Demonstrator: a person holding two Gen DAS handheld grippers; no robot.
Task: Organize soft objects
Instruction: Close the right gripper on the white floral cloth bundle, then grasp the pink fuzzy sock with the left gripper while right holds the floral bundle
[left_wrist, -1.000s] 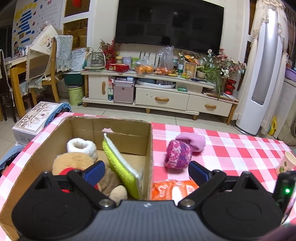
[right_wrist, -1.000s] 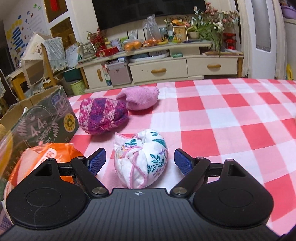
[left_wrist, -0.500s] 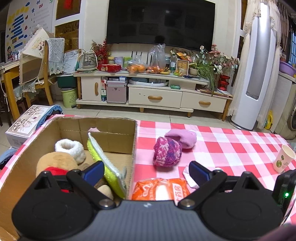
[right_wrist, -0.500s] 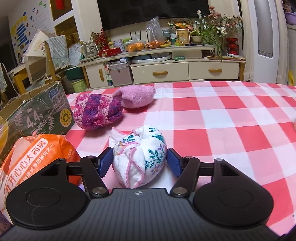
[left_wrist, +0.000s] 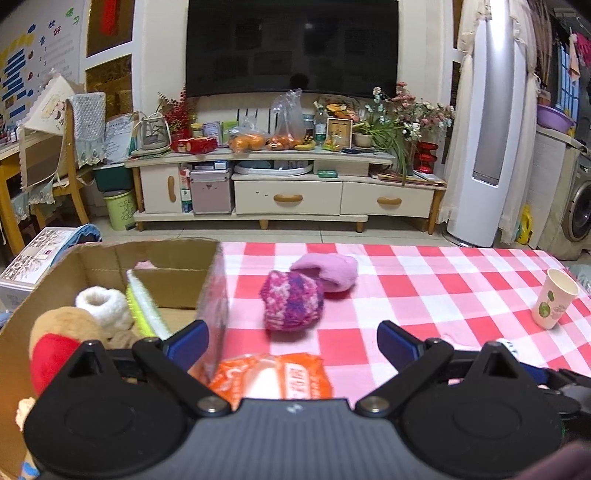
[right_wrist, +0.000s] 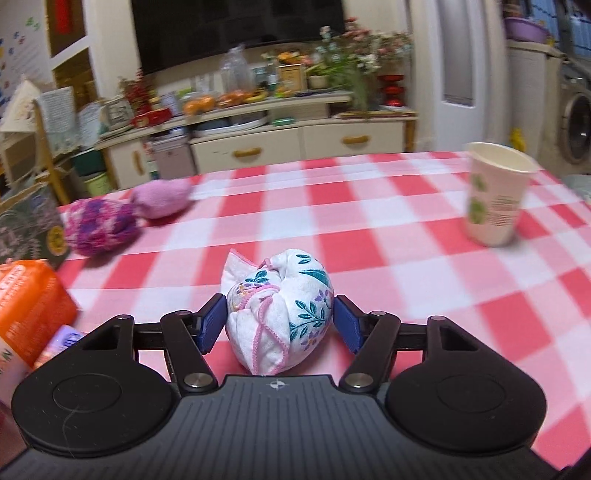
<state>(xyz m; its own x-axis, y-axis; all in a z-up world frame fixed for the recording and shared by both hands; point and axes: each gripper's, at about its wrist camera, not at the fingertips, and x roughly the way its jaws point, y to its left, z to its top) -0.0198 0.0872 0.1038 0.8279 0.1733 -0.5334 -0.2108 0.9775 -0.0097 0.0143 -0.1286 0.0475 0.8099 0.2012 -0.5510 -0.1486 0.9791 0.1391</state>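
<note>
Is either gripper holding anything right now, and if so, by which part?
The right gripper holds the floral cloth bundle, its pads pressing the bundle's two sides at mid-height. The left gripper stands open and holds nothing.

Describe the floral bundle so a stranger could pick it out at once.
On the red-and-white checked tablecloth, look nearest the camera, between the right tool's blue pads. The white floral cloth bundle has teal leaves and pink trim, unlike the purple knitted ball or the plain pink pouch.
</note>
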